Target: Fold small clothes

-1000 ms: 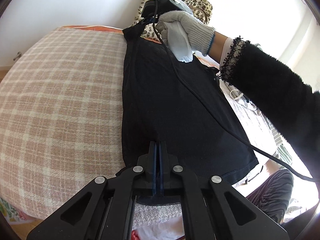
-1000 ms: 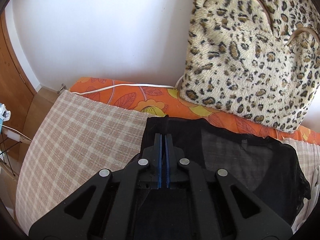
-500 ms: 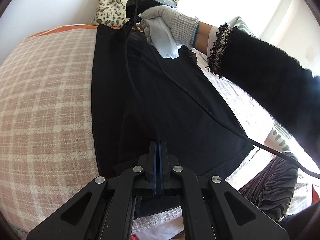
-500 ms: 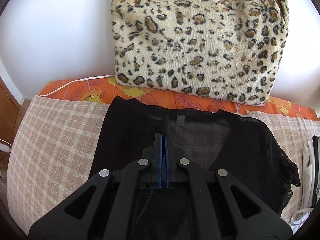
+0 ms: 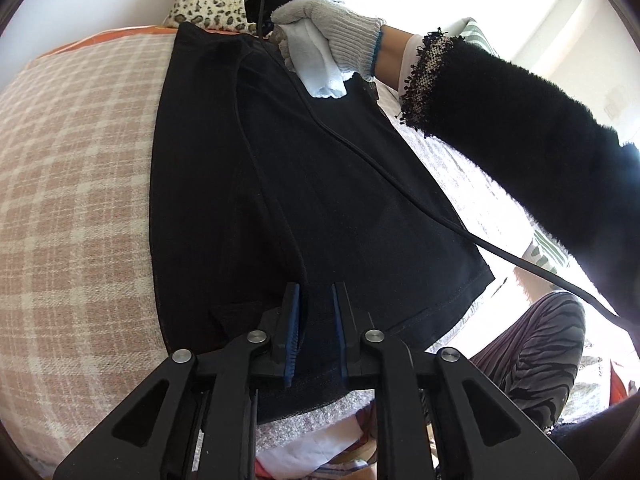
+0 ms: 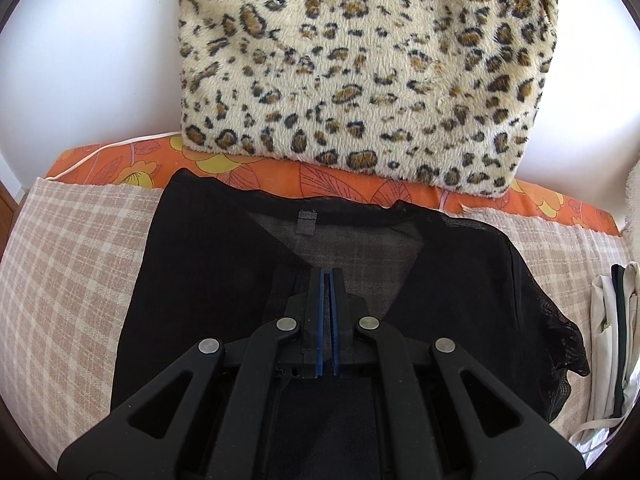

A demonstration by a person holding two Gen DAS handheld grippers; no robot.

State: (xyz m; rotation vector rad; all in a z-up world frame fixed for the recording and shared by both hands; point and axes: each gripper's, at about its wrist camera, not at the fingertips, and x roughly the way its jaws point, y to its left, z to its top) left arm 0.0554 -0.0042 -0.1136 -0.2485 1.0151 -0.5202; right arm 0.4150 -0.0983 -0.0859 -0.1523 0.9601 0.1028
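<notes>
I am looking along both claws at a black top (image 5: 328,200) that is lying spread on a pink checked blanket (image 5: 76,200) covering a bed.

My left claw (image 5: 314,300) is sitting at the hem end of the top. Its blue-padded fingers (image 5: 291,320) are standing apart with a clear gap, and the hem fabric is lying in that gap and beneath them; nothing is pinched. From this claw the garment is stretching straight ahead, with one side folded inward so a long crease is running forward from just left of the fingers.

At the far end of the top, a white gloved hand (image 5: 324,36) in a fuzzy black sleeve (image 5: 520,136) is holding my right claw's handle. A black cable (image 5: 400,184) is trailing from it across the garment toward the right.

My right claw (image 6: 328,280) is resting over the neckline. Its fingers are nearly together, with only a thin slit between the blue pads; I cannot tell whether any fabric is caught there. The sheer back panel and a small neck label (image 6: 306,223) are lying just ahead of the tips. Beyond them are an orange floral sheet (image 6: 340,182) and a leopard-print cushion (image 6: 360,60). A sheer sleeve (image 6: 552,320) is bunching to the right of this claw.
</notes>
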